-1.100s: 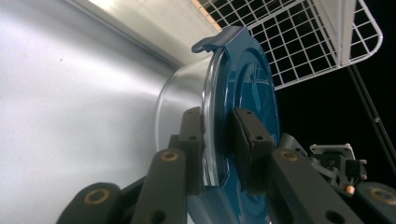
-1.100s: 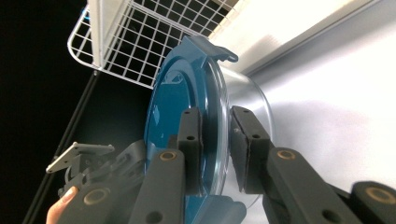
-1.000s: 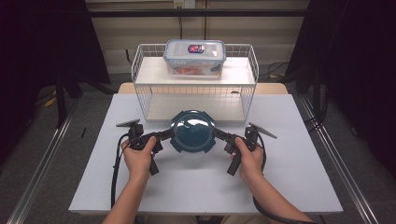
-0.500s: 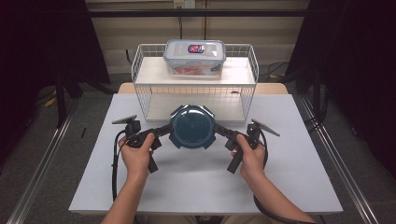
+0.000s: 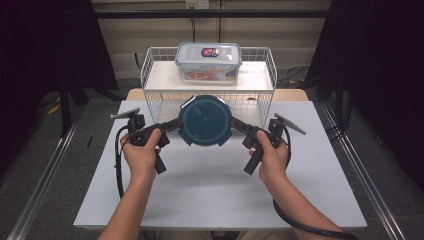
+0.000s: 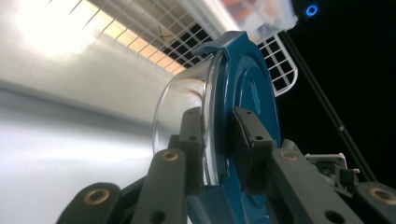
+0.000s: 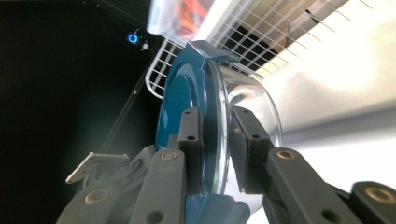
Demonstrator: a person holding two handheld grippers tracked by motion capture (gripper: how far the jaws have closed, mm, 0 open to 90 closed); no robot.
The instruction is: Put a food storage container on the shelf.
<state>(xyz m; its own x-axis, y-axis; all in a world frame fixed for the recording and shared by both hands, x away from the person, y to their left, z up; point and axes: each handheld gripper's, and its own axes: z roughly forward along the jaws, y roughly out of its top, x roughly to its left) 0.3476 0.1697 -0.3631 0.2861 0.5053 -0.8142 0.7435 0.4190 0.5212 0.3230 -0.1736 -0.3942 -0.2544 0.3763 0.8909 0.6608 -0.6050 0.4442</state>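
A round bowl (image 5: 205,120) with a blue lid is held between the two grippers above the white table (image 5: 215,190), in front of the wire rack (image 5: 150,80). In the high view the bowl is seen at the centre, with the left gripper (image 5: 172,125) at its 9 o'clock and the right gripper (image 5: 239,125) at its 3 o'clock. Each gripper is carried by a hand: the left hand (image 5: 141,155) is seen at 8 o'clock from the bowl, the right hand (image 5: 272,157) at 4 o'clock.

In the left gripper view the bowl (image 6: 205,107) is shown edge-on, clear body to the left and blue lid to the right. The left gripper (image 6: 217,144) is clamped on its rim, one jaw against the clear wall and the other against the lid.

In the right gripper view the bowl (image 7: 247,107) is shown mirrored, lid to the left. The right gripper (image 7: 215,144) is clamped on the opposite rim in the same way, with the lid and the clear wall pressed between the pads.

On top of the rack, at 12 o'clock from the bowl, a clear box (image 5: 208,61) with a snap lid is set. The bowl is kept level and apart from the rack and the box.
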